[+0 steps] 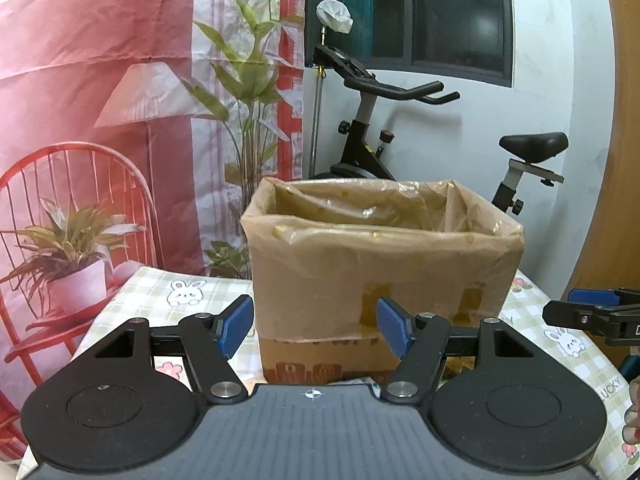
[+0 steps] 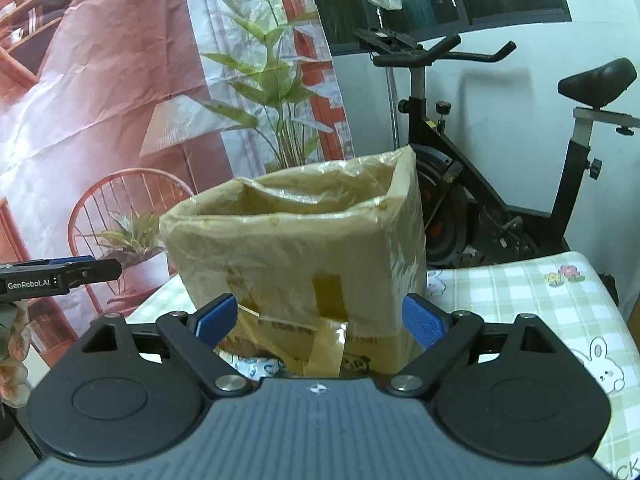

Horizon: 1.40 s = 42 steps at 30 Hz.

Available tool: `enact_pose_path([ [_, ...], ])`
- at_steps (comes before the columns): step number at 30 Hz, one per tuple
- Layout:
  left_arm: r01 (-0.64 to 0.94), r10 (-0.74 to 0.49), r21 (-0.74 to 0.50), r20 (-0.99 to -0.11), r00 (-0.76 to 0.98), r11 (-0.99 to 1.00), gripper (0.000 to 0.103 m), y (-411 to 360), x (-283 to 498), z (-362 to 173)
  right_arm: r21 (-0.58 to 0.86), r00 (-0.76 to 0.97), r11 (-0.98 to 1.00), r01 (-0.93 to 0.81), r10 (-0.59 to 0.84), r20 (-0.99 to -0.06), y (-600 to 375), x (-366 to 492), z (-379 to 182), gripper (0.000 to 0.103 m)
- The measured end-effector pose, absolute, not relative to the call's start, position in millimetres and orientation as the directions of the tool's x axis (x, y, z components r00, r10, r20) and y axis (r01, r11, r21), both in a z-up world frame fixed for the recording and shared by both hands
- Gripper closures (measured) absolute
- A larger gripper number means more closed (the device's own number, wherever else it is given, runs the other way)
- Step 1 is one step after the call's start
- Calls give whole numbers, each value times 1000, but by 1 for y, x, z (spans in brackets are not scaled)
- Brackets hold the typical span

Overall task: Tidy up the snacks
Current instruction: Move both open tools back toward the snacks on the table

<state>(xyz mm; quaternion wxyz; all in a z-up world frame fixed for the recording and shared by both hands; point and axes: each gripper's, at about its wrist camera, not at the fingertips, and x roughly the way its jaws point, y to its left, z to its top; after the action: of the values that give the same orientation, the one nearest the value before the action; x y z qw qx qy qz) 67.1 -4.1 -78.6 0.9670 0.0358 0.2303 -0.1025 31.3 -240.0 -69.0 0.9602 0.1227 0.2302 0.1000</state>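
Note:
A cardboard box (image 1: 380,264) lined with a clear plastic bag stands on the checked tablecloth (image 1: 160,300); it also shows in the right wrist view (image 2: 296,256). My left gripper (image 1: 316,326) is open and empty in front of the box. My right gripper (image 2: 320,320) is open and empty, also facing the box. A snack packet (image 2: 256,368) with white and blue print lies low at the box's foot, mostly hidden by the gripper body. The box's inside is hidden.
An exercise bike (image 1: 400,120) stands behind the table against the white wall. A printed backdrop (image 1: 100,120) hangs at the left. The right gripper shows at the left wrist view's right edge (image 1: 592,314); the left gripper shows at the right wrist view's left edge (image 2: 60,274).

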Motion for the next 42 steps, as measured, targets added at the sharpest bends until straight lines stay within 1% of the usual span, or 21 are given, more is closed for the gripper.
enact_pose_path([
  [28,174,-147,-3,-544,826,985,33,9,62,-130,247,823,961,-121,236,-516,-227,22,-126,11],
  [42,195,-175,-34,-605,777,980,33,13,60,-160,220,803,967,-127,231,-550,-221,10,-155,13],
])
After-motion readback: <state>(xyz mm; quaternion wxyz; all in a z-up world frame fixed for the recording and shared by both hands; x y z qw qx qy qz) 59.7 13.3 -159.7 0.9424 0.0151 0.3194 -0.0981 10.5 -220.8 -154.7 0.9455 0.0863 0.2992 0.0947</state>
